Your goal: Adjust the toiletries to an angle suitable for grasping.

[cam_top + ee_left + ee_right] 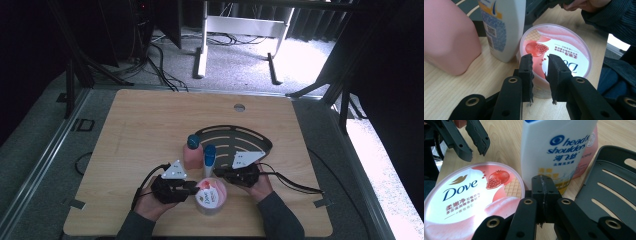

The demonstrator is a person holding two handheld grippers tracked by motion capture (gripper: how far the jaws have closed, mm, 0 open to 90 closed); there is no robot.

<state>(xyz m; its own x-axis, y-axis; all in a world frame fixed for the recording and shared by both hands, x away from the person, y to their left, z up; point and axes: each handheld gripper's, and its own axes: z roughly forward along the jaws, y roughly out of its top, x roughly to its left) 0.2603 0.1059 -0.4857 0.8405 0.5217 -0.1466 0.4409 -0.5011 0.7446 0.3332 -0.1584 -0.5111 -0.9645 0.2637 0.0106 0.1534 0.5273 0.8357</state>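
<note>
The left hand-held gripper (192, 188) sits low on the wooden worktop (140, 125), its jaws a narrow slit apart, level with the near wall of the Dove tub (211, 196) and clamping nothing. Behind the tub stand a pink bottle (192, 155) and, just to its right, a white shampoo bottle (209, 161) with a blue cap. The right hand-held gripper (220, 172) has its jaws pressed fully together, empty, tips just short of the shampoo bottle's base. A dark slotted rack (235, 136) lies flat behind the bottles, toward the right.
</note>
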